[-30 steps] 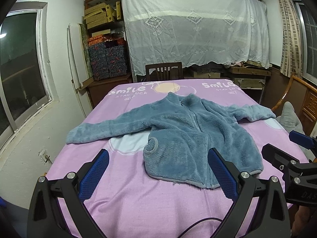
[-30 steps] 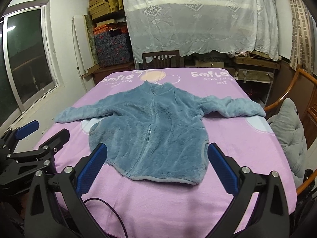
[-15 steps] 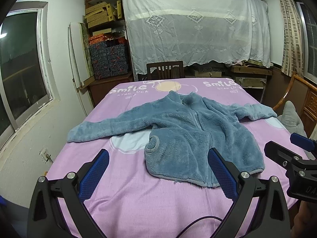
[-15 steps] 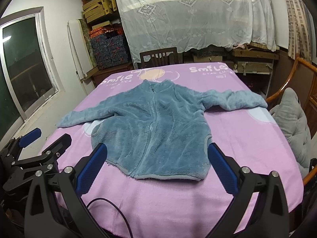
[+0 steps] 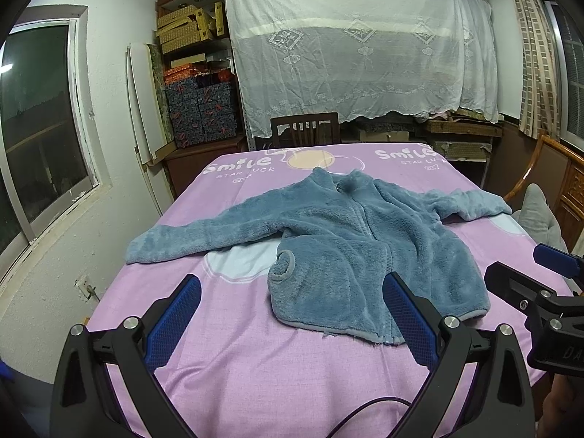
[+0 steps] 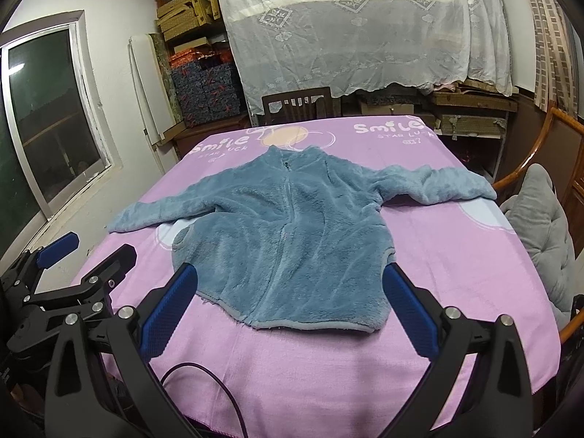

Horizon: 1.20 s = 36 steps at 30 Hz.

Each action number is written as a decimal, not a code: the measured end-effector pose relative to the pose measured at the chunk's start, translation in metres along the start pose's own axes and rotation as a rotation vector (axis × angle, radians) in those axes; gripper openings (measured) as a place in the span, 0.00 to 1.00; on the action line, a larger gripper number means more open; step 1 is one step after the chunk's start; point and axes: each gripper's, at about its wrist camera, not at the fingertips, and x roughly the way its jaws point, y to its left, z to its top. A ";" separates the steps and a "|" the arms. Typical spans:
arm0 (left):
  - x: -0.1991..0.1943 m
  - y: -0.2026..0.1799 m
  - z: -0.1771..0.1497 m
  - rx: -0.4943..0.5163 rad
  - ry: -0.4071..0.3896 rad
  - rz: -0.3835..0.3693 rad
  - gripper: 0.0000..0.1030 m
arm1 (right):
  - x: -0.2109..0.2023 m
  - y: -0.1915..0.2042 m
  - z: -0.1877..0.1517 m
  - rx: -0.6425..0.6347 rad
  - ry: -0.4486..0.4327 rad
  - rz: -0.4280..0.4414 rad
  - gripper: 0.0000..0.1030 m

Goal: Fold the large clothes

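**Jacket spread flat, both tongs held wide above the near edge**

A blue fleece jacket (image 5: pixel 350 252) lies front up on the table (image 5: pixel 255 365), which is covered by a pink sheet printed with "Smile". It sits ahead of both tongs, zipped, collar at the far end, hem nearest. Its sleeves stretch out to either side, one toward the window side and one toward the cushioned chair (image 6: pixel 540 226). A pocket opening on the window side of the jacket curls up into a small ring.

The left tongs (image 5: pixel 292 323) are spread wide and hold nothing; the jacket's hem lies just beyond and between their blue pads. The right tongs (image 6: pixel 292 310) are also spread wide and empty, with the hem lying between and just ahead of their tips. In the left view the right tongs appear at the right edge, beside the table. In the right view the left tongs show at the lower left, off the table's corner. A dark cable (image 6: pixel 219 394) runs over the sheet below the right tongs.

Far beyond the tongs, shelves (image 5: pixel 197 73) hold stacked boxes: woven yellow ones on top, patterned dark ones below. Their contents cannot be seen. A white lace cloth (image 5: pixel 357 47) drapes over the furniture next to them, and a wooden chair (image 5: pixel 304 129) stands at the table's far end.
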 end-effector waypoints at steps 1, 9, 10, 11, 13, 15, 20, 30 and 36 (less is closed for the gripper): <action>0.000 0.000 0.000 0.000 0.000 0.000 0.97 | 0.000 0.000 0.000 0.000 0.001 0.000 0.96; 0.001 0.003 -0.001 -0.002 0.004 0.003 0.97 | 0.002 0.001 0.000 0.005 0.009 0.008 0.96; 0.001 0.004 -0.001 -0.002 0.004 0.004 0.97 | 0.003 0.001 0.000 0.005 0.011 0.009 0.96; 0.001 0.005 -0.001 -0.002 0.004 0.004 0.97 | 0.003 0.001 0.000 0.004 0.013 0.010 0.96; 0.001 0.005 -0.001 -0.002 0.004 0.006 0.97 | 0.004 0.001 0.000 0.004 0.015 0.011 0.96; 0.001 0.007 -0.001 -0.001 0.004 0.006 0.97 | 0.004 0.001 0.001 0.004 0.016 0.012 0.96; 0.002 0.005 -0.001 0.001 0.005 0.007 0.97 | 0.004 0.001 0.000 0.005 0.016 0.012 0.96; 0.002 0.005 -0.001 0.001 0.006 0.007 0.97 | 0.006 0.002 -0.002 0.008 0.019 0.014 0.96; 0.005 0.011 -0.005 0.003 0.010 0.010 0.97 | 0.008 0.001 -0.003 0.012 0.020 0.014 0.96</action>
